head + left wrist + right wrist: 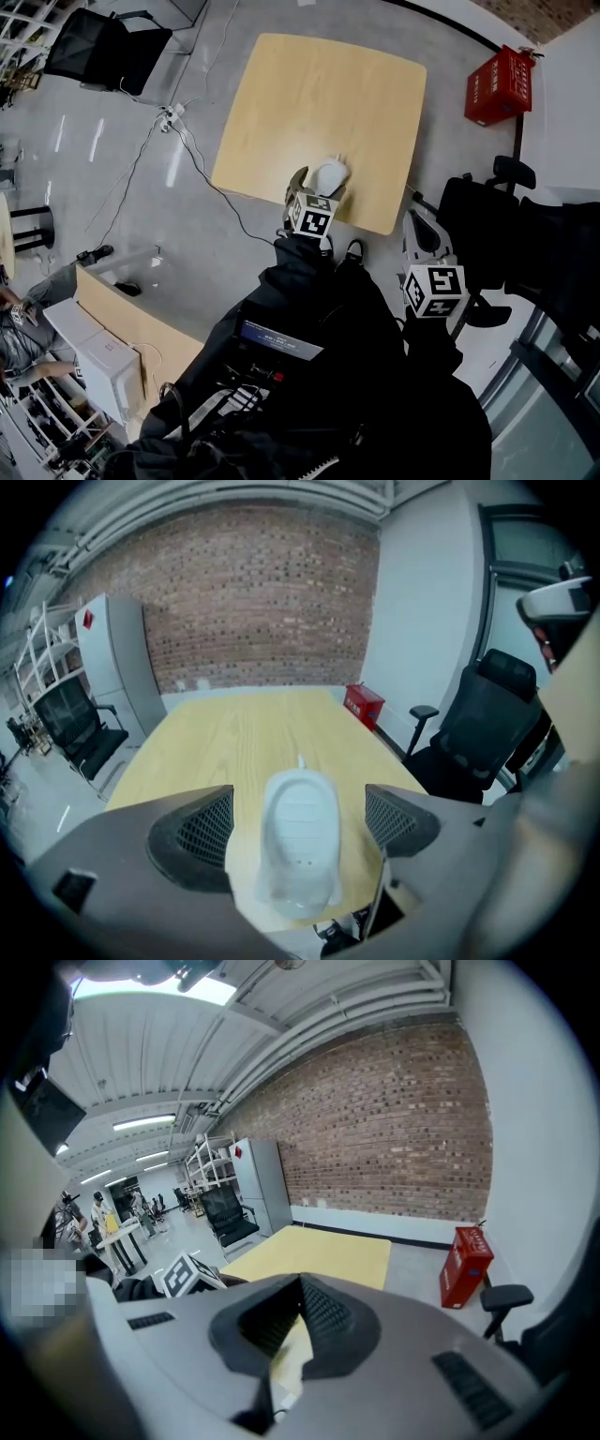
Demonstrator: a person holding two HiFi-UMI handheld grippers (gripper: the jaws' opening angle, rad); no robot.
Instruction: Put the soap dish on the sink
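Note:
The white soap dish point(329, 174) lies on the wooden table point(309, 94) close to its near edge. In the left gripper view the soap dish point(300, 841) shows between the two dark pads point(195, 836) with a gap on each side. My left gripper point(317, 187) hangs open just above it, nothing pressed. My right gripper point(419, 230) is held off the table's right corner, near my body; in the right gripper view its pads point(323, 1321) meet with nothing between them. No sink shows in any view.
A red box point(499, 84) stands on the floor by the far right wall. A black office chair point(487, 225) is right of the table, another chair point(108, 52) at the far left. A cable and power strip point(169, 117) lie on the floor left of the table.

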